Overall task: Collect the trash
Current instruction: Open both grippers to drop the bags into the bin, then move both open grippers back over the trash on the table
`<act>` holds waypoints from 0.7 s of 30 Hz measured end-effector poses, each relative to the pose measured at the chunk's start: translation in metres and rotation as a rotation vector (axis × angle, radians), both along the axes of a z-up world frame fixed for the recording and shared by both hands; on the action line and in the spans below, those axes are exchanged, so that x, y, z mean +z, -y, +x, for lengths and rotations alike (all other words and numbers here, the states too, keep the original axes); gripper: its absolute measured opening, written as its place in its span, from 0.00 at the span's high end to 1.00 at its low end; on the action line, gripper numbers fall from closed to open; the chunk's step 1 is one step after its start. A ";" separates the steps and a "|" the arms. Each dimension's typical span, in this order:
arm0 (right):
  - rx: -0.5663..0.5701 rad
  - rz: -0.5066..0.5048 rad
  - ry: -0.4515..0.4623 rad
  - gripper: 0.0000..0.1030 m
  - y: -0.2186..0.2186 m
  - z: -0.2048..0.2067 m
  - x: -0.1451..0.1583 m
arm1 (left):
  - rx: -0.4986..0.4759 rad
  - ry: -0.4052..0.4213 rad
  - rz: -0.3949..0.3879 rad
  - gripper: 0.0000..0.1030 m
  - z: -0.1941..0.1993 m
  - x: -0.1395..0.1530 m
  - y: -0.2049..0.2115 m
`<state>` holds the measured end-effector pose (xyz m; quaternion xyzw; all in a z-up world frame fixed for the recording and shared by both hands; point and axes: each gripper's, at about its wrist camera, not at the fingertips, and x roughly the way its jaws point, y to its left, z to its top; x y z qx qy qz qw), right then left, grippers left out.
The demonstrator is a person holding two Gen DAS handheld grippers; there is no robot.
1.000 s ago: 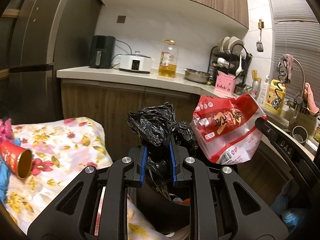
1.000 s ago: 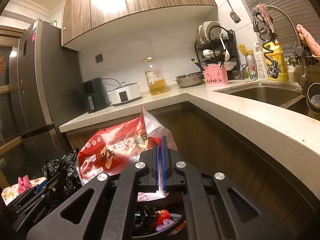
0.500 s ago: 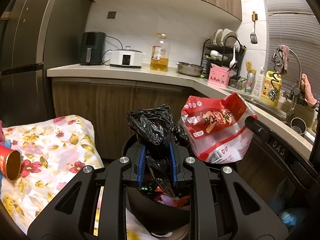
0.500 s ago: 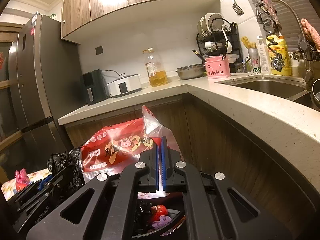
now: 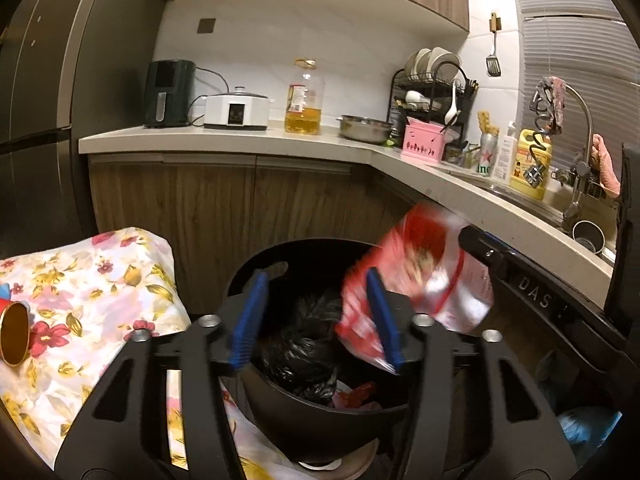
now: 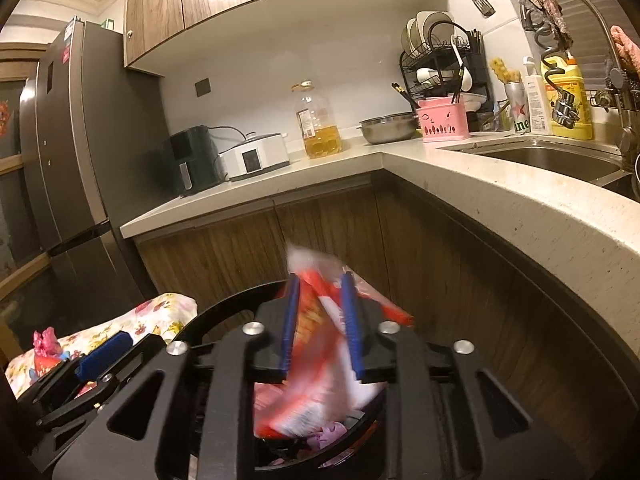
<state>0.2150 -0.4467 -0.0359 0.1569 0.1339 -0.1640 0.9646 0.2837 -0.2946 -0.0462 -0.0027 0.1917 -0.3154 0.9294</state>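
Observation:
A round black bin [image 5: 280,249] stands below both grippers. My left gripper [image 5: 316,318] hangs over it with its jaws opening and nothing between the blue pads [image 5: 248,320]. The crumpled black plastic bag [image 5: 304,346] lies loose inside the bin. In the right wrist view, my right gripper [image 6: 320,320] is over the bin rim [image 6: 224,309] with its jaws opening. The red and white snack bag [image 6: 316,364] is blurred between its pads, slipping down, and the pads do not press on it. The same snack bag [image 5: 418,276] shows beside the right gripper's finger [image 5: 500,264].
A table with a floral cloth [image 5: 80,280] stands left of the bin, with a red cup [image 5: 14,336] lying on it. Wooden cabinets and an L-shaped counter [image 5: 460,196] wrap behind and to the right. A dark fridge [image 6: 68,168] is at the left.
Both grippers' jaws have parted. The black bag has dropped from the left gripper into the bin. The red snack bag has come loose from the right gripper and is falling.

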 end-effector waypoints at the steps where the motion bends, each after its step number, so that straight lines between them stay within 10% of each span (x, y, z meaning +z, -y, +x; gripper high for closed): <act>1: -0.003 0.002 -0.001 0.76 0.000 0.000 0.000 | -0.001 0.001 -0.002 0.46 -0.001 0.000 -0.001; 21: 0.001 -0.018 0.008 0.26 -0.021 -0.021 0.000 | 0.168 0.029 -0.003 0.15 -0.025 0.008 -0.052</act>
